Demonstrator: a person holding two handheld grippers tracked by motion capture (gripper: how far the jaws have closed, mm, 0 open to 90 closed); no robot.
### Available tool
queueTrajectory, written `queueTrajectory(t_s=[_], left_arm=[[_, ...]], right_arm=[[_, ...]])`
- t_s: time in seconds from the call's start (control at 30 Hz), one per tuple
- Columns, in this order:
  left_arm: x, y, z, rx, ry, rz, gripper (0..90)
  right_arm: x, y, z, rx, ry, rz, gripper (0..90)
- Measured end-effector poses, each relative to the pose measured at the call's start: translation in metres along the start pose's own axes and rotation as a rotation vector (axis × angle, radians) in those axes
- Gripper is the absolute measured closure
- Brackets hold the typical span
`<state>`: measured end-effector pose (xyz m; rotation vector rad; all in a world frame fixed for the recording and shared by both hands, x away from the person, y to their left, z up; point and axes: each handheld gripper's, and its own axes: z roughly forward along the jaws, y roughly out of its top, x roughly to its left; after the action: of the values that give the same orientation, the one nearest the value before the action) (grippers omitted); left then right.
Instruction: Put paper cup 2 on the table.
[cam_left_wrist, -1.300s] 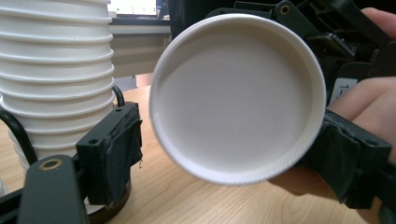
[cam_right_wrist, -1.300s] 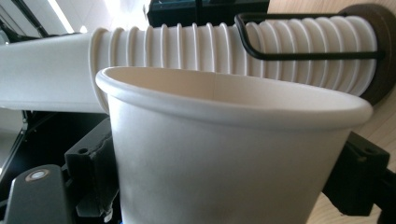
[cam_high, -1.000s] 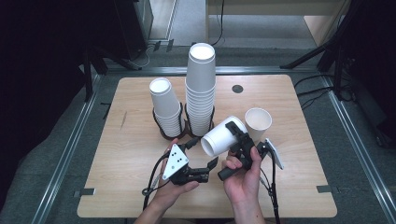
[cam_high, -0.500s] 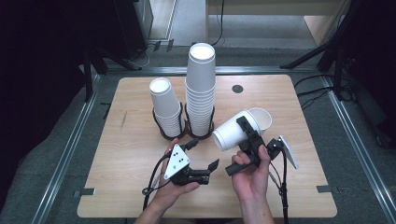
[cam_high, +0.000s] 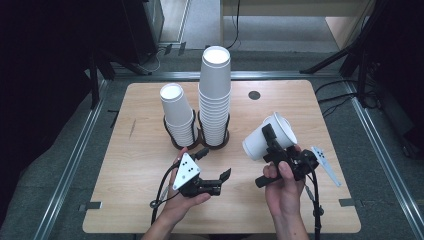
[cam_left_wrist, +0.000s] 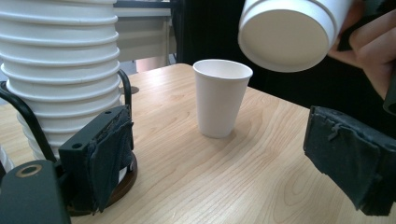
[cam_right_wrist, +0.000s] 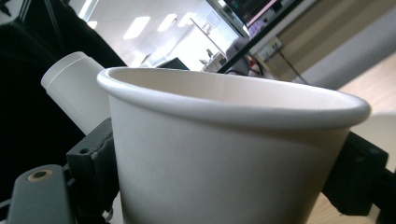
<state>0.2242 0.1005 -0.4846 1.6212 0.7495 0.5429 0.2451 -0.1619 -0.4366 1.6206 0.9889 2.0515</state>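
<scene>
The right gripper (cam_high: 268, 145) is clamped on a white paper cup (cam_high: 264, 139), its two black jaws pressing the cup's wall from either side, as the right gripper view shows with the cup (cam_right_wrist: 224, 154) wedged between the pads. In the high view the held cup is lifted off the table (cam_high: 140, 210) and tilted, its flat bottom facing toward the tall stack of cups (cam_high: 215, 97) and its open mouth turned away from that stack. It hangs to the right of the tall stack, well apart from it.

The left gripper view shows the held cup's bottom (cam_left_wrist: 285, 35) high up, and beneath and beyond it a second single cup (cam_left_wrist: 220, 98) standing upright on the table, mouth up, on the same side of the tall stack (cam_left_wrist: 58, 70). In the high view that standing cup is mostly hidden behind the held one.

The left gripper (cam_high: 215, 167) sits low in front of the tall stack, near its round dark holder (cam_high: 214, 145), with its jaws spread wide and nothing between them. A shorter stack of cups (cam_high: 176, 115) stands in its own holder just beside the tall stack, on the side away from the held cup.
</scene>
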Motion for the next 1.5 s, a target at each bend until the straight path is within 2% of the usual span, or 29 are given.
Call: queueTrajectory(t_s=[0.07, 0.17, 0.23, 0.27, 0.3, 0.43, 0.5, 0.53, 0.6, 0.63, 0.67, 0.7, 0.83, 0.9, 1.1, 1.2, 1.27, 1.33, 1.37, 1.4, 1.5], left_arm=[[0.001, -0.001, 0.000, 0.007, 0.002, -0.001, 8.7], [0.002, -0.002, 0.001, 0.016, 0.003, -0.007, 8.7], [0.003, -0.003, 0.001, 0.020, 0.003, -0.010, 8.7], [0.003, -0.003, 0.001, 0.020, 0.003, -0.010, 8.7], [0.005, -0.003, 0.001, 0.023, 0.005, -0.016, 8.7], [0.010, -0.006, -0.001, 0.031, 0.024, -0.026, 8.7], [0.016, -0.008, -0.002, 0.037, 0.038, -0.040, 8.7], [0.016, -0.008, -0.002, 0.037, 0.038, -0.040, 8.7], [0.025, -0.010, -0.005, 0.039, 0.065, -0.063, 8.7], [0.027, -0.011, -0.006, 0.042, 0.078, -0.060, 8.7], [0.027, -0.011, -0.006, 0.042, 0.078, -0.060, 8.7], [0.029, -0.013, -0.007, 0.051, 0.090, -0.061, 8.7], [0.034, -0.022, -0.012, 0.075, 0.113, -0.077, 8.7], [0.036, -0.030, -0.019, 0.096, 0.129, -0.083, 8.7], [0.040, -0.042, -0.030, 0.123, 0.152, -0.086, 8.7], [0.046, -0.049, -0.037, 0.133, 0.172, -0.094, 8.7], [0.053, -0.054, -0.045, 0.132, 0.196, -0.118, 8.8], [0.059, -0.058, -0.050, 0.130, 0.218, -0.136, 8.7], [0.059, -0.058, -0.050, 0.130, 0.218, -0.136, 8.8], [0.065, -0.062, -0.055, 0.128, 0.237, -0.161, 8.9], [0.074, -0.067, -0.063, 0.135, 0.265, -0.179, 8.9]], right_arm=[[0.002, 0.001, -0.004, -0.012, -0.001, -0.101, 14.4], [0.004, -0.002, -0.007, -0.020, -0.014, -0.223, 14.3], [0.004, -0.004, -0.008, -0.018, -0.015, -0.285, 14.2], [0.004, -0.004, -0.008, -0.018, -0.015, -0.285, 14.2], [0.002, -0.007, -0.008, -0.012, -0.021, -0.353, 14.2], [-0.006, -0.014, -0.009, 0.012, -0.035, -0.451, 14.1], [-0.011, -0.017, -0.010, 0.033, -0.029, -0.466, 14.2], [-0.013, -0.020, -0.010, 0.040, -0.023, -0.489, 14.2], [-0.018, -0.026, -0.011, 0.049, -0.023, -0.554, 14.2], [-0.021, -0.029, -0.011, 0.058, -0.018, -0.576, 14.2], [-0.021, -0.029, -0.011, 0.058, -0.018, -0.576, 14.2], [-0.028, -0.035, -0.011, 0.072, -0.017, -0.615, 14.2], [-0.040, -0.041, -0.011, 0.100, -0.025, -0.635, 14.2], [-0.045, -0.043, -0.009, 0.110, -0.026, -0.665, 14.1], [-0.059, -0.047, -0.002, 0.143, -0.037, -0.669, 14.1], [-0.062, -0.050, 0.002, 0.142, -0.043, -0.680, 14.1], [-0.065, -0.054, 0.007, 0.141, -0.051, -0.710, 14.1], [-0.067, -0.059, 0.011, 0.148, -0.073, -0.759, 14.1], [-0.068, -0.061, 0.013, 0.146, -0.072, -0.780, 14.1], [-0.068, -0.064, 0.015, 0.152, -0.071, -0.793, 14.1], [-0.068, -0.073, 0.020, 0.170, -0.050, -0.826, 14.0]])
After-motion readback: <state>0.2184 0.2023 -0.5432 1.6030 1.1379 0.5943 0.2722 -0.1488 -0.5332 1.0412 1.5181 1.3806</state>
